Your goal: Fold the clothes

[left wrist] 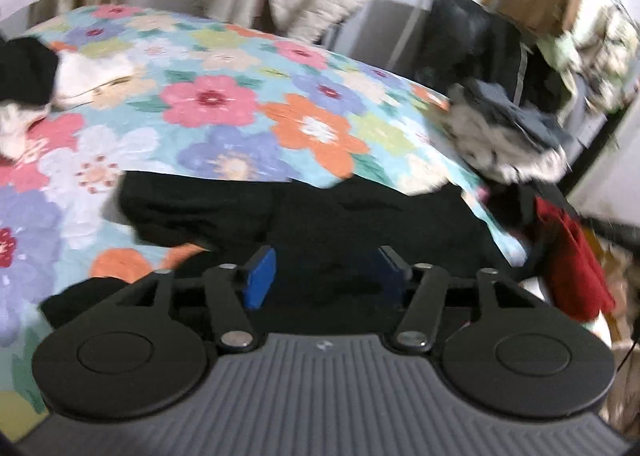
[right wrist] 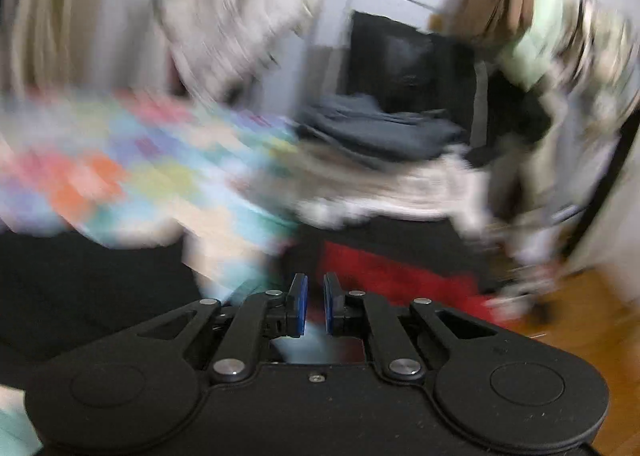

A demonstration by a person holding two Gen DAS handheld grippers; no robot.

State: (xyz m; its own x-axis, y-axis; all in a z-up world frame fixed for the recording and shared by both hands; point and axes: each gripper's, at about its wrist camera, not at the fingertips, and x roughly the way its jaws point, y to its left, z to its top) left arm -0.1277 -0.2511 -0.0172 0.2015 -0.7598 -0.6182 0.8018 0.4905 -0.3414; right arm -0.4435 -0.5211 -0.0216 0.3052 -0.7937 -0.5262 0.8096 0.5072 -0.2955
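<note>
Floral bedspread [left wrist: 224,104], black garment [left wrist: 320,216], wood floor [right wrist: 592,320]

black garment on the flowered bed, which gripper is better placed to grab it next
Left. The left gripper is open right over the black garment; the right gripper is nearly closed, off past the bed's edge.

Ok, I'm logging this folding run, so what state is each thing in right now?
left gripper: open, jaws wide, nothing between them.
right gripper: nearly closed, narrow gap, holding nothing visible.
black garment: lying on the bed, rumpled, not folded.
floral bedspread: spread over the bed.
grey and white clothes pile: stacked at the bed's corner.
red cloth: hanging off the bedside.
</note>
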